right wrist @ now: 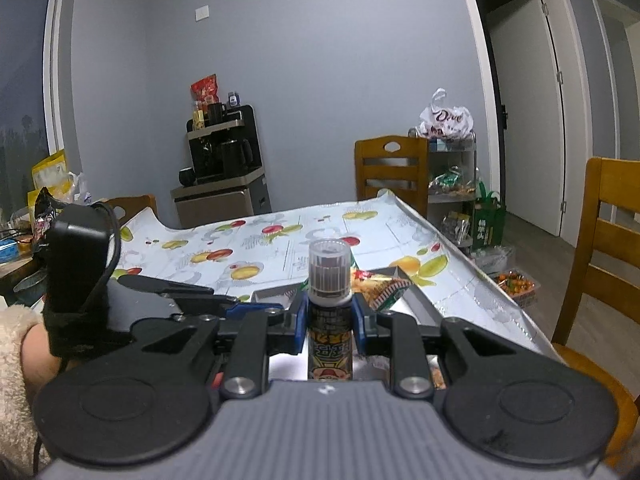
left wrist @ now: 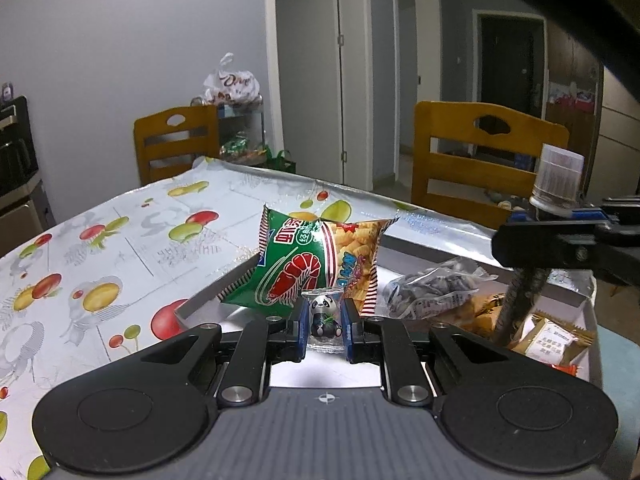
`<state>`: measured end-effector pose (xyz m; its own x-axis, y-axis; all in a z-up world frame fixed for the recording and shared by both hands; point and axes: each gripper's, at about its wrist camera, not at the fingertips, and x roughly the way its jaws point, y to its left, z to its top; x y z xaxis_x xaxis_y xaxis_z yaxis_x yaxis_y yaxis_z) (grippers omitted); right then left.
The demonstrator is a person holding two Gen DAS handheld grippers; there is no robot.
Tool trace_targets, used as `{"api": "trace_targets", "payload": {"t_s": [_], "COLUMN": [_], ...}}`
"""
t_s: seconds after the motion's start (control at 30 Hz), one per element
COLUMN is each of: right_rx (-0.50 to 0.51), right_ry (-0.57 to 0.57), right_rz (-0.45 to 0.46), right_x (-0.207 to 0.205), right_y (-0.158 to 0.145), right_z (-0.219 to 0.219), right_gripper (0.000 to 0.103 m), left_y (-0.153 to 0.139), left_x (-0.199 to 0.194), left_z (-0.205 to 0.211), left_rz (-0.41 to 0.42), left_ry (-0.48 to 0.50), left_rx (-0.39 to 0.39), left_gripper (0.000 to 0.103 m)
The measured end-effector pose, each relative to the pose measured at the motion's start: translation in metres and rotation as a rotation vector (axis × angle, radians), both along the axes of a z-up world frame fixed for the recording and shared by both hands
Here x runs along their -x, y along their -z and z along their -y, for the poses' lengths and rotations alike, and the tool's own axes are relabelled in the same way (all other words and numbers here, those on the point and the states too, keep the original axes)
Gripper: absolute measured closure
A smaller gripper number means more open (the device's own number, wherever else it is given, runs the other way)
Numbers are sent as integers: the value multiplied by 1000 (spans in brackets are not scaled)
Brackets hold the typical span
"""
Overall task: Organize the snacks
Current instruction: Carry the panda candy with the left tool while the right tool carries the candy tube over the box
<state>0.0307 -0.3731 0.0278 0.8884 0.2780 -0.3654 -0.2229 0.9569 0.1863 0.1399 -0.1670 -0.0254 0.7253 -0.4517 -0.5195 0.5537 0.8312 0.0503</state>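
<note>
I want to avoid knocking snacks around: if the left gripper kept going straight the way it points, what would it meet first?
Most likely the green shrimp-chip bag, which stands in the tray right beyond the panda candy that the left gripper is shut on. Depth is hard to judge in this fisheye view.

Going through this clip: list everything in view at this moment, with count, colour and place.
panda candy: one, clear wrapper, black and white, in the left gripper.
small bottle: one, dark with a clear cap, upright in the right gripper.
shrimp chip bag: one, green and red, in the tray.
seed packet: one, clear, dark contents, in the tray.
tan packets: at least two, at the tray's right end.
tray: one, white, on the table.
tablecloth: one, white with a fruit print.
wooden chairs: several, around the table.
left gripper: black, shut on the candy.
right gripper: black, shut on the bottle.
sleeve: cream, fleecy, at the left edge.
</note>
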Motion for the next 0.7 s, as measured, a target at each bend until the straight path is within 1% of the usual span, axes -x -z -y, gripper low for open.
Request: {"api": "trace_targets", "payload": {"t_s": [0.1, 0.2, 0.33, 0.53, 0.7], "right_rx": [14, 20, 8, 8, 28], "right_ry": [-19, -29, -20, -4, 27], "right_rz": [-17, -44, -63, -76, -118], "right_x": [-1, -7, -14, -35, -58], "right_y": [5, 11, 19, 27, 37], "right_z": [-4, -7, -9, -14, -22], "right_gripper": [81, 81, 81, 81, 81], "left_y": [4, 10, 16, 23, 25], "left_x": [-4, -10, -15, -21, -22], "left_z": [3, 3, 2, 1, -2], "left_rz": [-6, -31, -42, -45, -54], "left_ry": [-7, -15, -23, -49, -59], "left_rx": [-6, 4, 12, -2, 0], "left_gripper": [84, 84, 84, 84, 84]}}
